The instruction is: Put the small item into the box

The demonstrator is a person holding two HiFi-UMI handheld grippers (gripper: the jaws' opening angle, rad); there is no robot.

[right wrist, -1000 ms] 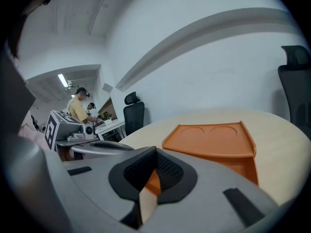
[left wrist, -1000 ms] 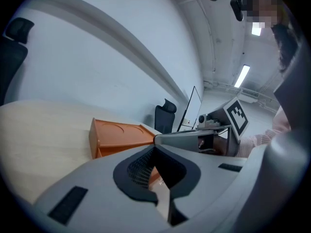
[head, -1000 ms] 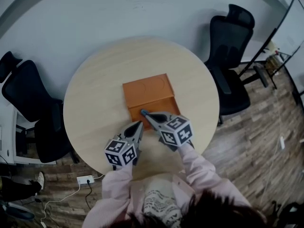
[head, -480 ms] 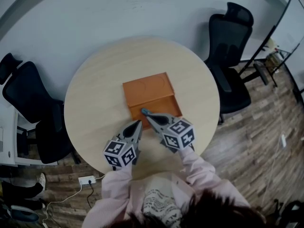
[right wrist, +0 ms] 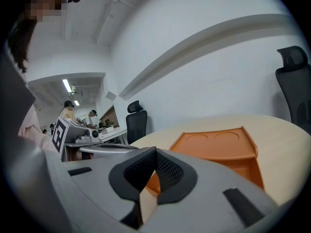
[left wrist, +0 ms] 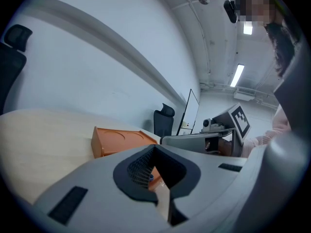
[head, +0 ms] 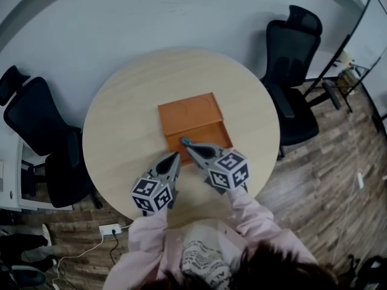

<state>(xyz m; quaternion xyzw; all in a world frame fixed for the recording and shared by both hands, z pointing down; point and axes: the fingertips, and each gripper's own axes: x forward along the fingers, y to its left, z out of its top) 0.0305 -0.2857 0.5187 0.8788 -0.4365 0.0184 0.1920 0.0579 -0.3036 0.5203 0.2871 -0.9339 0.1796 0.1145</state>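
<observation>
- Head view: round table (head: 121, 125) with the orange box (head: 192, 115) near its middle, lid laid flat on the far side, open tray on the near side (tray's long axis running left to right).
- Same view: right gripper (head: 187, 145) pressed together and, by the look of it, pinching the small item (head: 184, 141), a blue speck at its very tip, right at the tray's near-left edge. Probably only a short reach forward and to the right to get over the tray.
- Left gripper (head: 176, 157) just beside the right one and a little nearer the person, off the box; right hand plainly the nearer to the tray.
- Left gripper view: jaws closed tip to tip on nothing; a blue speck glimpsed past them, close to the box's near wall.
- Right gripper view: jaws shut (item itself not made out between the pads); box straight ahead and low, open room above it.
- Bare table all round the box, chairs (head: 293, 71) well apart; likeliest snag a catch on the tray's near rim.
</observation>
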